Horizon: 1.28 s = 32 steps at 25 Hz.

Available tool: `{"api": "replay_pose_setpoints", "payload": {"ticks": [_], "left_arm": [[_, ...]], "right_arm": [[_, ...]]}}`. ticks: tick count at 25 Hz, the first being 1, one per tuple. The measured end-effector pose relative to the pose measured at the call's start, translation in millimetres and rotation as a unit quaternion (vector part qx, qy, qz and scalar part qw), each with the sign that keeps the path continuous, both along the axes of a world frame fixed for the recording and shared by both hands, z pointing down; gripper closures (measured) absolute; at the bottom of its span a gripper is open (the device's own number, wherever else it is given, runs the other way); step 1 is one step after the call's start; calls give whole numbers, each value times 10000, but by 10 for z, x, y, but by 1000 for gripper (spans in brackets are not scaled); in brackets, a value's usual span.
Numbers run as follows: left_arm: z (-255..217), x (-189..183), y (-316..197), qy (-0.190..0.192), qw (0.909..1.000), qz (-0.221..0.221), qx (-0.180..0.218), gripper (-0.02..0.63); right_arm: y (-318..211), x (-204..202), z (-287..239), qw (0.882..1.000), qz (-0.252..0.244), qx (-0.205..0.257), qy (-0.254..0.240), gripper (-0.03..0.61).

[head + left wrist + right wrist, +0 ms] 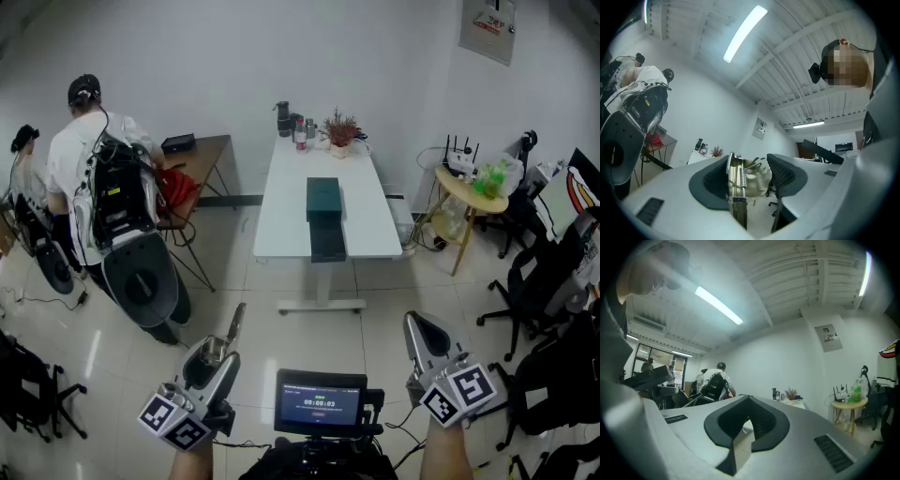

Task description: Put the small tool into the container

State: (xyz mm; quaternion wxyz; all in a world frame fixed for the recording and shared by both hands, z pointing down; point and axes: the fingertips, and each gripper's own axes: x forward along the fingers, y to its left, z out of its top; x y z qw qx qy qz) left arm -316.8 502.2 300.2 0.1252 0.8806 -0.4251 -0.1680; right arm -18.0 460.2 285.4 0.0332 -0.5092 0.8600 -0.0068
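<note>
Left gripper point(749, 160) jaws wide, clamped on small tool point(752, 180); shiny metal, lower end hidden. Right gripper point(749, 399) jaws closed, empty. Likely container point(323, 208), dark, mid-frame on white surface point(281, 211), well apart.

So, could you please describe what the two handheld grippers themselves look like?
Both the left gripper and the right gripper have smooth pale grey shells that taper forward to two jaws lined with dark ribbed pads. Each carries a white cube printed with black square markers near the hand. No sleeves show at the wrists.
</note>
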Motion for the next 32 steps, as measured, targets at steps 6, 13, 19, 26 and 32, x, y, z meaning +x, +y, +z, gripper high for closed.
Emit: {"api": "replay_pose_setpoints", "payload": {"ticks": [6, 13, 19, 26, 32], "left_arm": [[268, -346, -322, -368, 9990, 201, -131, 364], [371, -372, -980, -335, 9987, 305, -221, 364], [321, -156, -1989, -267, 9988, 202, -363, 364], [191, 398, -3074, -361, 9989, 41, -297, 364], [129, 839, -3824, -395, 9987, -102, -300, 364]], "right_arm": [[-232, -283, 56, 9995, 291, 51, -52, 577], [-814, -377, 199, 9996, 247, -162, 44, 577], [-1904, -232, 197, 9998, 61, -202, -52, 577], [-3106, 210, 117, 9994, -282, -108, -145, 577], [-3951, 560, 89, 9983, -533, -105, -226, 577]]}}
